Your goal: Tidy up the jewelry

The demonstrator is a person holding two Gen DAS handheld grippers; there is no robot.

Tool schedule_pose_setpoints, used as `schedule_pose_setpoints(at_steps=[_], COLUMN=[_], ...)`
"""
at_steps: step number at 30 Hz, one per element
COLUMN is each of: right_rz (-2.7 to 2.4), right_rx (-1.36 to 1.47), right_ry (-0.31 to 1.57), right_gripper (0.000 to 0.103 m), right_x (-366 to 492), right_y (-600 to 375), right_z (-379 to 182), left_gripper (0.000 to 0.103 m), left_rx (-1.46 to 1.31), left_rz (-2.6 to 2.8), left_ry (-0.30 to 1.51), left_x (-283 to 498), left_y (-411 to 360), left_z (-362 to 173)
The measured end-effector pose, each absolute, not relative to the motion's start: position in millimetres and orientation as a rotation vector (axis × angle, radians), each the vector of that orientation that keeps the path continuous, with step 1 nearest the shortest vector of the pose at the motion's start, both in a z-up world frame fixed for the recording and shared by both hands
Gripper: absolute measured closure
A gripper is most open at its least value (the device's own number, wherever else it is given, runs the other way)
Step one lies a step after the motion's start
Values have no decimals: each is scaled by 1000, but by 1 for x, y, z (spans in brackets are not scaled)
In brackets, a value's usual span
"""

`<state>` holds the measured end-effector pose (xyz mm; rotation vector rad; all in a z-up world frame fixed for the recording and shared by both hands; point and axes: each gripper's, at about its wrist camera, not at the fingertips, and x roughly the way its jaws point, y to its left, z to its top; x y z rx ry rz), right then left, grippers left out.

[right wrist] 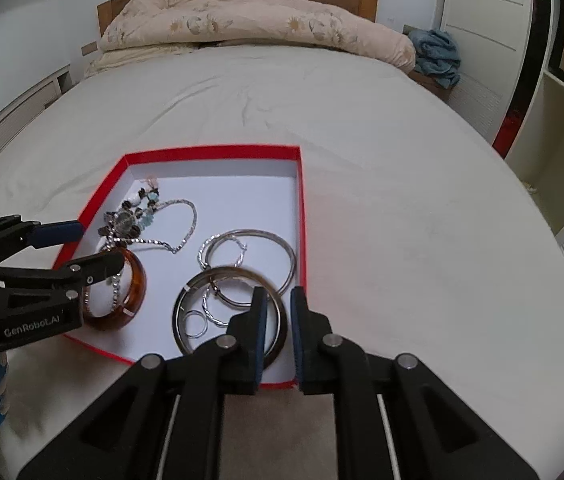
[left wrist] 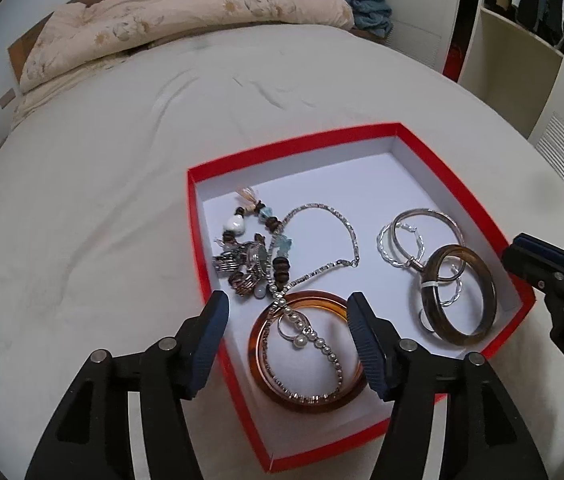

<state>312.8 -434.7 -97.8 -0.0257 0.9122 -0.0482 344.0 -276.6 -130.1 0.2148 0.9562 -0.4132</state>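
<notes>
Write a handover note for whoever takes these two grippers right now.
Left gripper: open, empty, over the amber bangle.
Right gripper: narrow gap, holding nothing, astride the box near wall.
All visible jewelry lies in the box: bead cluster and chain left, tangled over the amber bangle; brown bangle and hoops right.
Left: untangle and sort.

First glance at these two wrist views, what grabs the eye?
The red box on the white bed, jewelry loose on its white floor. The amber bangle lies at the near left with a beaded chain draped across it, framed by the open left gripper. The right gripper straddles the box's right wall, slightly open.
</notes>
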Motion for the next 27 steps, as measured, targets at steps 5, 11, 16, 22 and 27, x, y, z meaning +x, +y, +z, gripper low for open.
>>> schedule_pose_setpoints(at_steps=[5, 11, 16, 22, 27], right_rz=[-65, -76, -66, -23, 13], right_rx=[-25, -12, -1, 1, 17], right_ry=[879, 835, 783, 715, 676], right_gripper=[72, 70, 57, 41, 31], right_x=[300, 278, 251, 206, 161], right_y=[-437, -432, -416, -379, -346], right_z=[-75, -39, -4, 39, 62], left_gripper=[40, 40, 39, 27, 16], left_rx=[208, 184, 174, 154, 134], left_rz=[-400, -381, -365, -318, -252], left_ry=[922, 843, 767, 724, 689], left_x=[333, 302, 268, 212, 157], left_y=[-266, -249, -228, -186, -145], left_z=[-108, -65, -28, 14, 44])
